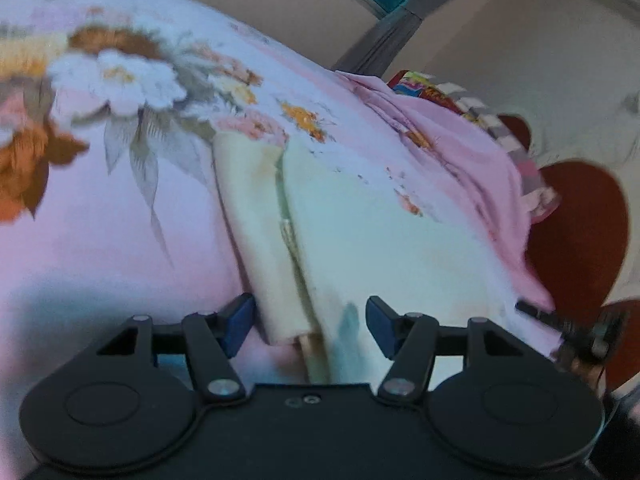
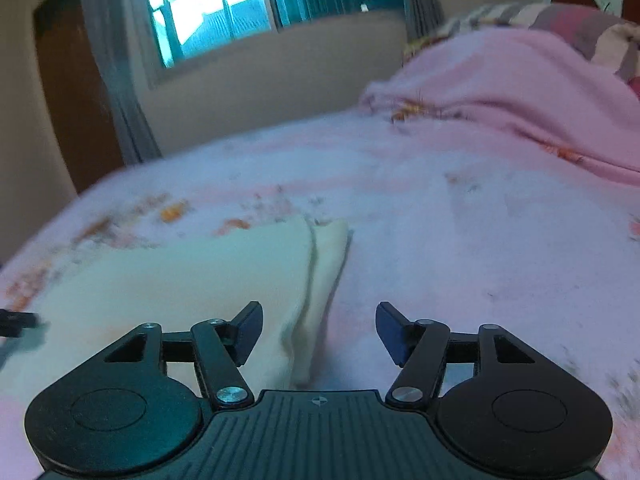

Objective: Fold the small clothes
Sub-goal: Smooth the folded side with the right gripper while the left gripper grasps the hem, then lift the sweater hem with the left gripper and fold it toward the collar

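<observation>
The left gripper (image 1: 310, 324) stands with its blue fingers (image 1: 240, 322) spread apart, holding nothing. Between them lies the near end of a cream garment (image 1: 340, 220), with a folded flap along its left edge. The garment rests flat on a pink floral bedspread (image 1: 120, 220). Only this left view shows the big white and orange flowers at the far left, and at the right a red heart-patterned cloth (image 1: 580, 232) and the tip of the other tool (image 1: 560, 320).

The right gripper (image 2: 320, 332) also has its fingers wide apart and empty, over the garment's (image 2: 180, 272) right edge. Only this view shows the window (image 2: 240, 4), the grey curtain (image 2: 116, 72) and a bunched pink blanket (image 2: 520, 92) at the far right.
</observation>
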`<action>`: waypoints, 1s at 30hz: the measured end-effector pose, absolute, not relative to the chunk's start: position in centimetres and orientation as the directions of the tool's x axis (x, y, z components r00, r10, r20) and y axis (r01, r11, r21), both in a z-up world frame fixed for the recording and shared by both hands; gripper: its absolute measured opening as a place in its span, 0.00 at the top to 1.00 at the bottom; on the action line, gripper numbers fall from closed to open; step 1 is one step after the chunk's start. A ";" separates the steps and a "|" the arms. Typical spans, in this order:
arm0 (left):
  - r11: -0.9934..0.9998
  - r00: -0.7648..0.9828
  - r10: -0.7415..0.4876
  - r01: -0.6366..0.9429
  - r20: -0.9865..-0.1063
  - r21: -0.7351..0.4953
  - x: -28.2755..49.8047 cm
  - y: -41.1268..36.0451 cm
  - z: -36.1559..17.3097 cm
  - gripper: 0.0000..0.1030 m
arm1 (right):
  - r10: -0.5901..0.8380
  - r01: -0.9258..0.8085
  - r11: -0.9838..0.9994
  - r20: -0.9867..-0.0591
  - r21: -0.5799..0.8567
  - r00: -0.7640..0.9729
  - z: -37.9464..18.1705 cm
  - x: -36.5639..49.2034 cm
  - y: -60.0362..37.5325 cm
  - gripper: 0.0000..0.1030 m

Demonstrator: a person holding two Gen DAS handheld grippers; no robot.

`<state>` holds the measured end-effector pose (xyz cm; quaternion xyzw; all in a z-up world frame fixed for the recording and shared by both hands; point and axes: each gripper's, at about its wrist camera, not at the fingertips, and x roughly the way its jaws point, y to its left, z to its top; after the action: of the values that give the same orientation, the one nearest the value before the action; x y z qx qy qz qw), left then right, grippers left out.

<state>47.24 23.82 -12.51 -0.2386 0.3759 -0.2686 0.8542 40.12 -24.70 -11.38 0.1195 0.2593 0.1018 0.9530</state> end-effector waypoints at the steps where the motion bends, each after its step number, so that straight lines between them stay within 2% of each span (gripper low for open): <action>1: 0.714 0.560 -0.664 0.275 -0.496 -0.644 47.5 24.2 -12.8 0.43 | 0.266 -0.139 0.946 -0.455 0.292 0.850 -11.4 38.9 -25.2 0.39; 5: 0.611 0.503 -0.745 0.252 -0.438 -0.750 49.0 25.5 -14.1 0.44 | 0.251 -0.108 0.937 -0.425 0.333 0.870 -12.0 35.9 -27.8 0.39; 10: 0.578 0.447 -0.790 0.313 -0.421 -0.754 49.2 24.4 -14.6 0.47 | 0.213 -0.053 0.929 -0.410 0.367 0.887 -12.0 34.7 -30.4 0.39; 12: 0.551 0.460 -0.797 0.293 -0.391 -0.781 49.7 24.8 -15.3 0.62 | 0.201 -0.039 0.929 -0.411 0.369 0.889 -12.1 34.7 -31.0 0.39; 13: 0.568 0.474 -0.780 0.265 -0.408 -0.779 50.1 24.9 -15.7 0.79 | 0.198 -0.034 0.929 -0.417 0.369 0.887 -12.1 34.7 -31.3 0.39; 15: 0.584 0.483 -0.768 0.257 -0.421 -0.770 50.4 24.6 -16.2 0.79 | 0.180 -0.012 0.930 -0.424 0.368 0.888 -12.3 34.5 -31.9 0.39; 21: 0.702 0.490 -0.689 0.264 -0.535 -0.662 50.3 22.3 -14.0 0.76 | 0.153 0.037 0.911 -0.420 0.410 0.895 -12.4 33.8 -34.4 0.39; 23: 0.734 0.488 -0.657 0.239 -0.575 -0.636 50.8 21.7 -13.8 0.83 | 0.148 0.050 0.902 -0.416 0.429 0.897 -12.6 33.4 -35.3 0.39; 26: 0.797 0.498 -0.588 0.222 -0.638 -0.561 50.6 20.3 -11.4 0.86 | 0.131 0.077 0.887 -0.409 0.455 0.903 -12.6 32.5 -37.1 0.39; 30: 0.817 0.526 -0.563 0.240 -0.638 -0.524 50.0 17.0 -6.5 0.86 | 0.085 0.119 0.876 -0.393 0.467 0.916 -12.3 30.7 -40.1 0.39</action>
<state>49.98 16.97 -6.53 -0.1894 0.4263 -0.2354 0.8526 30.69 -40.15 -12.33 0.2485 0.2050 -0.0088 0.9466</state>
